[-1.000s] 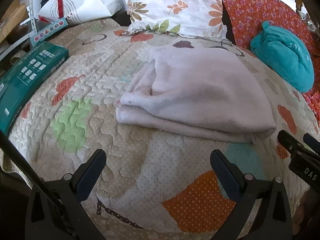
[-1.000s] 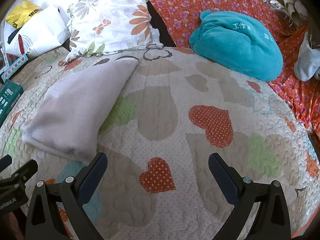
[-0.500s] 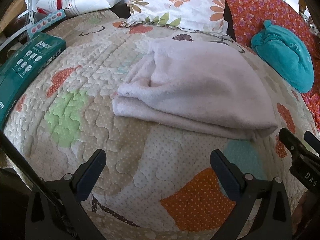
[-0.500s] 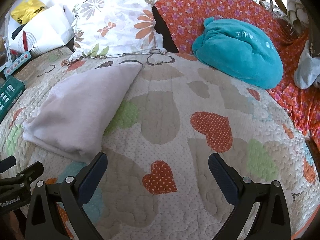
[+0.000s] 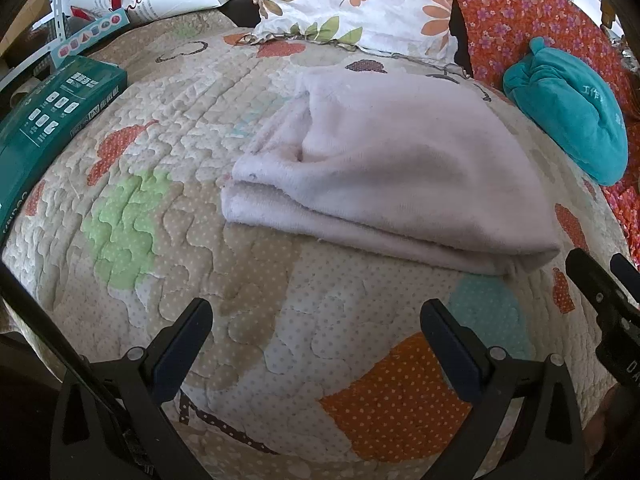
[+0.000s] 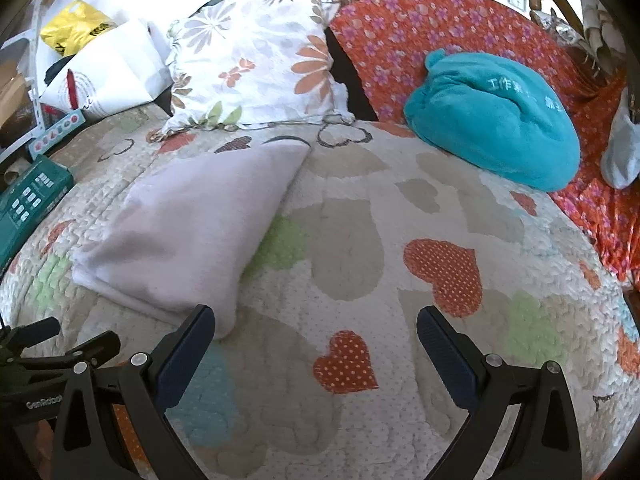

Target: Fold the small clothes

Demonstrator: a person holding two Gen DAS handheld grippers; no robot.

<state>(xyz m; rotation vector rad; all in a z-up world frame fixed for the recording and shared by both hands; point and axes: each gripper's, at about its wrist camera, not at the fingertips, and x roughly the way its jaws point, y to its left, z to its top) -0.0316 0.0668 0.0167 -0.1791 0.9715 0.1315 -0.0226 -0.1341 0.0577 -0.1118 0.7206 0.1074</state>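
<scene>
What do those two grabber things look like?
Both are black plastic. The left gripper and the right gripper each have two angled jaws with dark blue pads on the inner faces and silver screws at the joints. The left one, seen from the right camera, carries white lettering starting "GenRobot".

Far to the left of my left jaws, the green box (image 5: pixel 44 128) runs off the picture's edge. Beyond my right jaws, the lettering on the teal bundle (image 6: pixel 496 120) is too small to read, and the grey cloth (image 6: pixel 622 148) is cut off at far right.
</scene>
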